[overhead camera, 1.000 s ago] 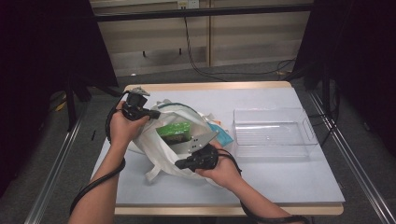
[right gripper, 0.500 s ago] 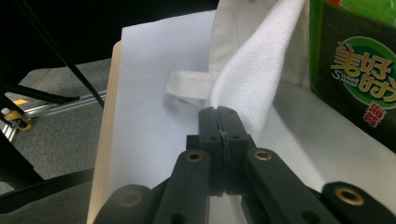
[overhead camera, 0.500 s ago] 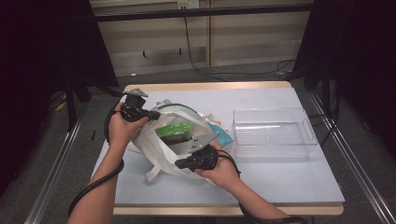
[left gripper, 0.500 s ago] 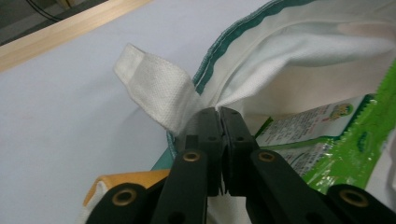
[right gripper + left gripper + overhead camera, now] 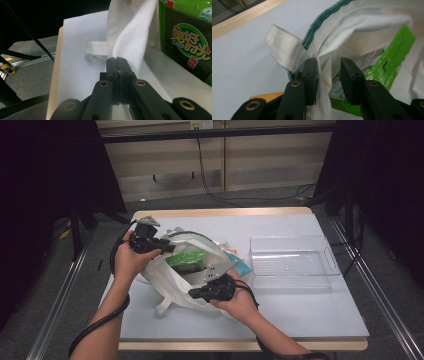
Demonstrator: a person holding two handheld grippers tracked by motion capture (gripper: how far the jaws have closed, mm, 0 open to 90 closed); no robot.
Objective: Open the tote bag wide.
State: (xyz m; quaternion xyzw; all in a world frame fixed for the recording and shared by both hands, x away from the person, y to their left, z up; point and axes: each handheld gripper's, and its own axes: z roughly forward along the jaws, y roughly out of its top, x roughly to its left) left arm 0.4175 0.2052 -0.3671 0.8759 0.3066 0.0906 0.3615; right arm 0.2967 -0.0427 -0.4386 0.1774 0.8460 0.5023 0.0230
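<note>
While the bag (image 5: 175,280) lies slack:
Fabric: soft, light; grip the hem.
Left gripper (image 5: 328,75): jaws just parting, rim loose between, 9 o'clock.
Right gripper (image 5: 117,72): pinching cloth.

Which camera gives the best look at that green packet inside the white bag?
The right gripper view: the green packet sits close, its printed label readable. The left gripper view catches a shiny green edge behind cloth; the high view shows it small inside the white bag.

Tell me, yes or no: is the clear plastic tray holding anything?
No. The clear plastic tray sits bare on the table, right of the white bag.
</note>
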